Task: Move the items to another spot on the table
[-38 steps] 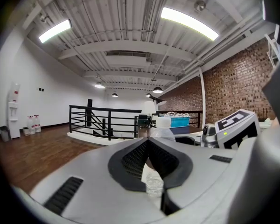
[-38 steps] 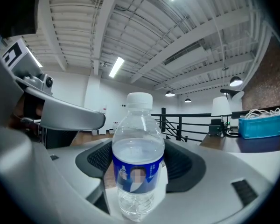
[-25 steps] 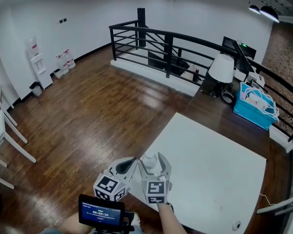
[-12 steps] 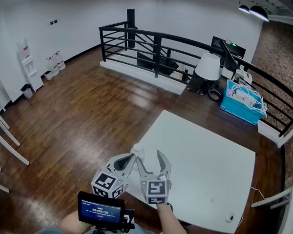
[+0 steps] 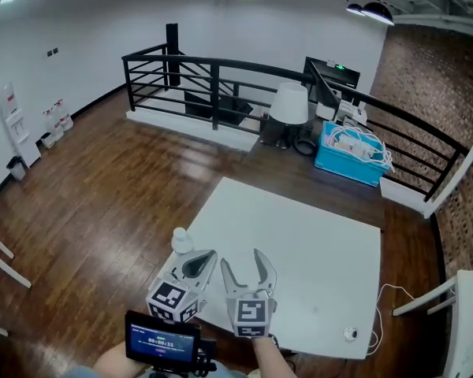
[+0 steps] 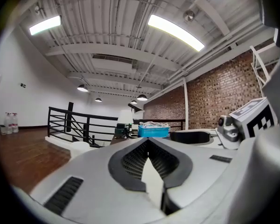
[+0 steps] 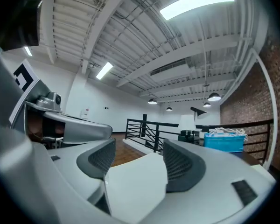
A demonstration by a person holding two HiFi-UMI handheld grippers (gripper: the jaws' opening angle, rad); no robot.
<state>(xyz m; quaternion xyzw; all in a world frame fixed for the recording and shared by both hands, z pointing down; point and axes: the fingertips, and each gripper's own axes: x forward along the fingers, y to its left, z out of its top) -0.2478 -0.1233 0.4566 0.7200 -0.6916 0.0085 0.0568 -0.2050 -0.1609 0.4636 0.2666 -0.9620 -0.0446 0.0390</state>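
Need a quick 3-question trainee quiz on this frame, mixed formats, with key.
1. True or false: the left gripper holds the white-capped bottle.
2. What lies near the white square table's near right corner? A) small round whitish object B) red mug C) stacked plates
3. Fill in: the blue basket of white cables sits beside the black metal ____.
Key: 1 false, the bottle stands beside its shut jaws; 2 A; 3 railing.

The floor [image 5: 102, 187] at nine o'clock is laid in glossy dark wood planks. The table [image 5: 299, 242] is finished in smooth matt white. Black metal is used for the railing [image 5: 215, 85] at twelve o'clock, rough brick for the wall [image 5: 441, 77] at two o'clock, and blue plastic for the basket [image 5: 351, 160].
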